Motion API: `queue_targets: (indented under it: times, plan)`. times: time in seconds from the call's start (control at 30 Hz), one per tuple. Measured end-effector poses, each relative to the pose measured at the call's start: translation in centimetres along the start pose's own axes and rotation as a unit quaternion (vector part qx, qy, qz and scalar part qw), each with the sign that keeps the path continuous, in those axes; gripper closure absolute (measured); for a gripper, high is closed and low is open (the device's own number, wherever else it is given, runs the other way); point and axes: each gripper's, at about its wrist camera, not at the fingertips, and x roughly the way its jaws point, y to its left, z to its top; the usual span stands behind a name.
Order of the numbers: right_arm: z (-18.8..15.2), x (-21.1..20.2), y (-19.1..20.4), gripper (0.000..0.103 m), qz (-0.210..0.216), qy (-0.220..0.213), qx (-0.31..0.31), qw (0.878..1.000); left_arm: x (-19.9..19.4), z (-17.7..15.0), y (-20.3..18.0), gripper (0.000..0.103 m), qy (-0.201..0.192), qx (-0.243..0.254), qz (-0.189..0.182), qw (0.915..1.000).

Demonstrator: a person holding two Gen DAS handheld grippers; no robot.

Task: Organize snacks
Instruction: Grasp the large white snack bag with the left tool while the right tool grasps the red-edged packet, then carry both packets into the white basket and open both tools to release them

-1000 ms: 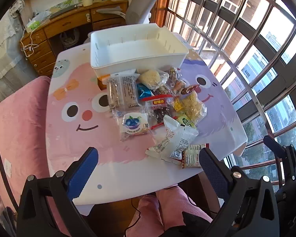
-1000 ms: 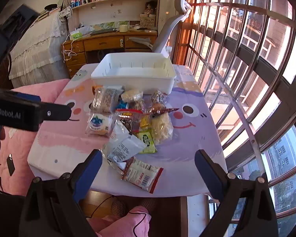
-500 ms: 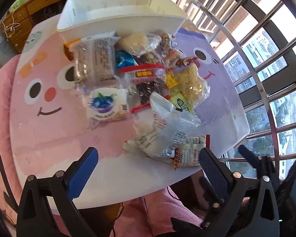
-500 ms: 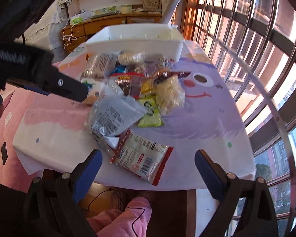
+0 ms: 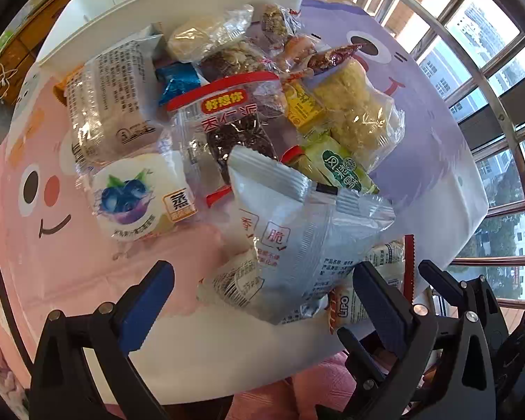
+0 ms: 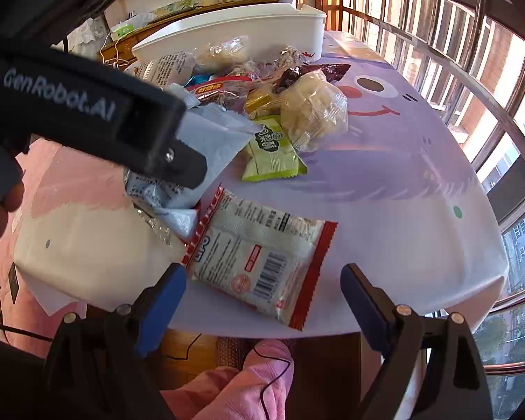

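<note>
A pile of wrapped snacks lies on the cartoon-print table (image 5: 52, 252) in front of a white bin (image 5: 178, 3). My left gripper (image 5: 262, 301) is open, its fingers either side of a silver-white packet (image 5: 297, 241) at the pile's near end. My right gripper (image 6: 262, 301) is open, just short of a white packet with red edges (image 6: 259, 259) near the table's front edge. The left gripper's black body (image 6: 87, 115) crosses the right wrist view at the left. A blueberry packet (image 5: 133, 199) and a green packet (image 6: 273, 150) lie in the pile.
The table's front edge (image 6: 262, 332) is close below both grippers, with pink cloth (image 6: 234, 385) under it. Window bars (image 6: 472, 70) run along the right. A wooden desk (image 6: 178, 21) stands behind the bin (image 6: 234, 31).
Both grippers have moved down and forward toward the near end of the snack pile. Both stay open. The snacks have not moved.
</note>
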Motion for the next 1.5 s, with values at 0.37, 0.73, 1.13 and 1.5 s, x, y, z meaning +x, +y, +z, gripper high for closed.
queue_targets:
  times: [0.37, 0.73, 1.13, 1.5]
  plan:
    - [1.2, 0.8, 0.1, 0.026, 0.001, 0.001, -0.013, 1.000, 2.1, 0.9, -0.6, 0.041, 0.015, -0.010, -0.004, 0.9998]
    - [1.7, 0.6, -0.6, 0.049, 0.000, 0.016, -0.003, 1.000, -0.7, 1.1, 1.3, 0.058, -0.030, -0.056, -0.020, 0.9978]
    - [3.3, 0.2, -1.6, 0.052, 0.010, 0.060, 0.081, 0.995, -6.3, -0.6, 4.5, 0.062, -0.056, -0.059, -0.043, 0.9957]
    - [6.8, -4.1, -2.0, 0.051, 0.010, 0.030, 0.046, 0.998, -14.2, -1.2, 7.6, 0.062, -0.113, -0.038, -0.027, 0.9925]
